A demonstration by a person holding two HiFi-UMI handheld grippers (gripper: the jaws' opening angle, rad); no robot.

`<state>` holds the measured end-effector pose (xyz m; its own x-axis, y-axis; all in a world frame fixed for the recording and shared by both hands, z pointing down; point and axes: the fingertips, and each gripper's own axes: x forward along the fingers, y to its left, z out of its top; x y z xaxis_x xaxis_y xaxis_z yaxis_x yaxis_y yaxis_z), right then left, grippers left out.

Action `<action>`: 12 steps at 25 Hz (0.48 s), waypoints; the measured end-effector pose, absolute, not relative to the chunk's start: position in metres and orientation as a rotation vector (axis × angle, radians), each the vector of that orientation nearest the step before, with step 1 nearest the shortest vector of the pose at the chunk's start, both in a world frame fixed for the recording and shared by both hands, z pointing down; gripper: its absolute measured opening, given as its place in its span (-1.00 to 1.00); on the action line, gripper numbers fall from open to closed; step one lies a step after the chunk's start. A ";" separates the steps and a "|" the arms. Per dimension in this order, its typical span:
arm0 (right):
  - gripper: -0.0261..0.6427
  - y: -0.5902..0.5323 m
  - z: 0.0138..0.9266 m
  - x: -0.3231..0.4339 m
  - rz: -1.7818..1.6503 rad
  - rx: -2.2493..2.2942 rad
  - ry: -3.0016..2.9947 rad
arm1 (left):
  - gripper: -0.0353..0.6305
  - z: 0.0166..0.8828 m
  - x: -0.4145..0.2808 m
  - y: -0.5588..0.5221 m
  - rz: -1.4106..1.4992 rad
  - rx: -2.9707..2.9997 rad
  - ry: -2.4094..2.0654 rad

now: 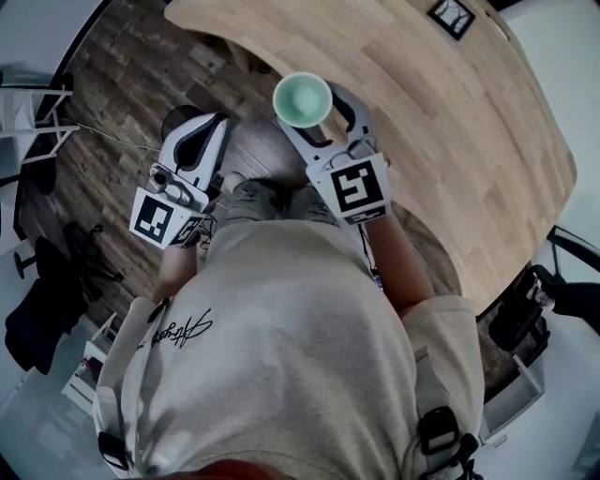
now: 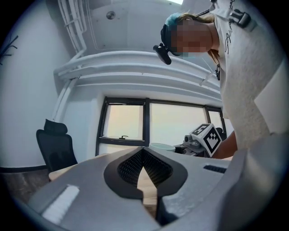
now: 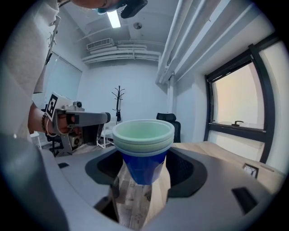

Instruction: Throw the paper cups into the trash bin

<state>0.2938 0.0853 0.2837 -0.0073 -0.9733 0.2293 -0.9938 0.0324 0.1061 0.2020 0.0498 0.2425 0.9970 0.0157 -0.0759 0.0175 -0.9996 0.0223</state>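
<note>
A stack of paper cups (image 1: pixel 302 98), blue outside and pale green inside, stands upright between the jaws of my right gripper (image 1: pixel 313 120). In the right gripper view the cups (image 3: pixel 143 146) fill the centre and the right gripper (image 3: pixel 143 169) is shut on the blue lower part. My left gripper (image 1: pixel 201 131) hangs to the left over the floor, apart from the cups. Seen from its own camera, the left gripper (image 2: pixel 143 152) has its jaws shut tip to tip with nothing held. No trash bin shows in any view.
A curved wooden table (image 1: pixel 450 112) lies ahead and to the right, with a small framed item (image 1: pixel 452 14) on its far part. Dark plank floor (image 1: pixel 122 84) lies to the left. A black office chair (image 3: pixel 169 121) and a coat stand (image 3: pixel 118 101) stand beyond.
</note>
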 end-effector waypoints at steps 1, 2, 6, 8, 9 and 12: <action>-0.04 0.078 0.283 0.286 0.119 2.008 -2.092 | -0.88 0.242 0.194 0.044 -0.120 3.118 -0.005; -0.04 0.071 0.282 0.278 0.117 1.989 -2.113 | -0.88 0.242 0.186 0.038 -0.122 3.118 -0.033; -0.04 0.041 0.280 0.249 0.109 1.932 -2.171 | -0.88 0.241 0.154 0.014 -0.123 3.114 -0.117; -0.04 0.026 0.278 0.235 0.102 1.904 -2.197 | -0.88 0.241 0.138 0.000 -0.124 3.114 -0.160; -0.04 0.018 0.278 0.228 0.098 1.888 -2.210 | -0.88 0.241 0.131 -0.007 -0.127 3.113 -0.182; -0.04 -0.003 0.278 0.208 0.088 1.835 -2.238 | -0.88 0.241 0.111 -0.027 -0.135 3.105 -0.242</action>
<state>0.2076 -0.0030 0.2779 -0.1786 -0.9576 0.2259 -0.9724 0.2069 0.1083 0.1113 -0.0273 0.2408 0.9842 -0.1556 -0.0842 -0.1535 -0.9877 0.0304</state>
